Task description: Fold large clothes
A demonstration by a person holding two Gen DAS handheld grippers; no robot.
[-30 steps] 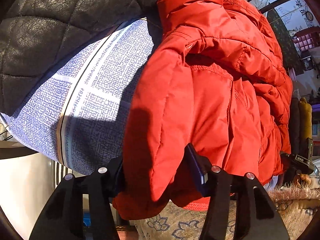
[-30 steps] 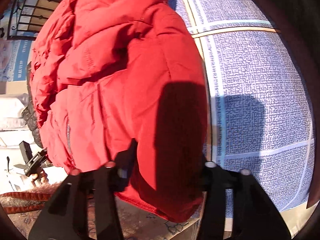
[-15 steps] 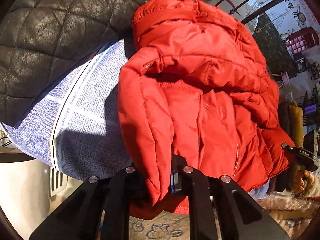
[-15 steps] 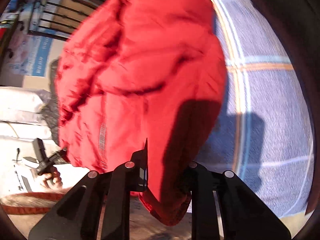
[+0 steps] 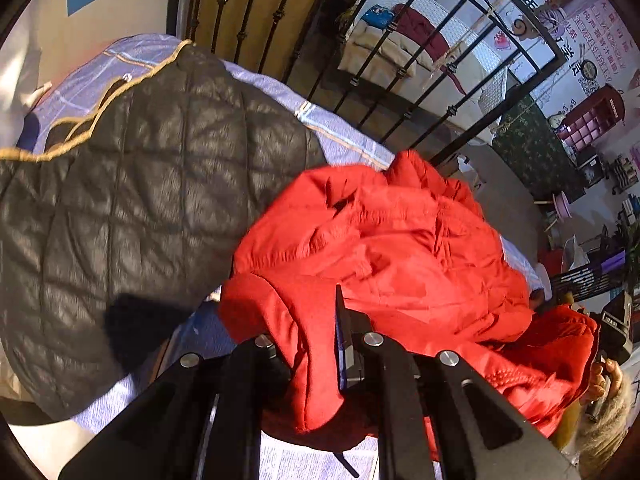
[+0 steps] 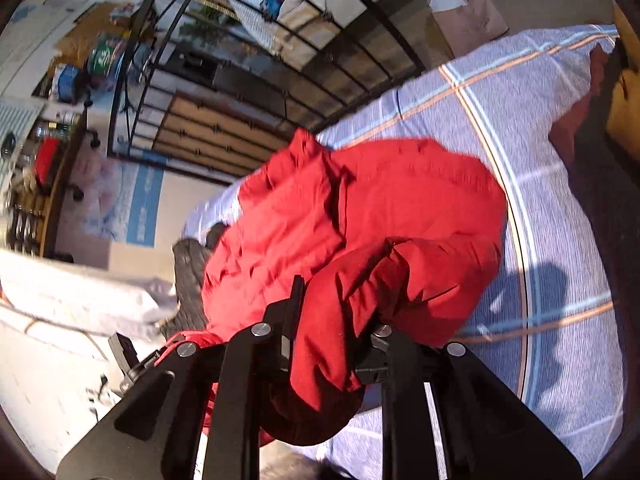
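Note:
A red puffer jacket lies bunched on a bed with a blue checked sheet. My left gripper is shut on a fold of the jacket's near edge, and the fabric hangs down between the fingers. My right gripper is shut on another fold of the same jacket, lifted off the sheet. The right gripper also shows at the far right of the left wrist view, in a hand.
A black quilted jacket lies on the bed left of the red one. A black metal bed frame stands behind. A paper bag and shelves with clutter lie beyond the bed.
Both grippers went from open around the jacket's edge to shut on it. They then lifted and tilted up, so the bed frame and the room came into view.

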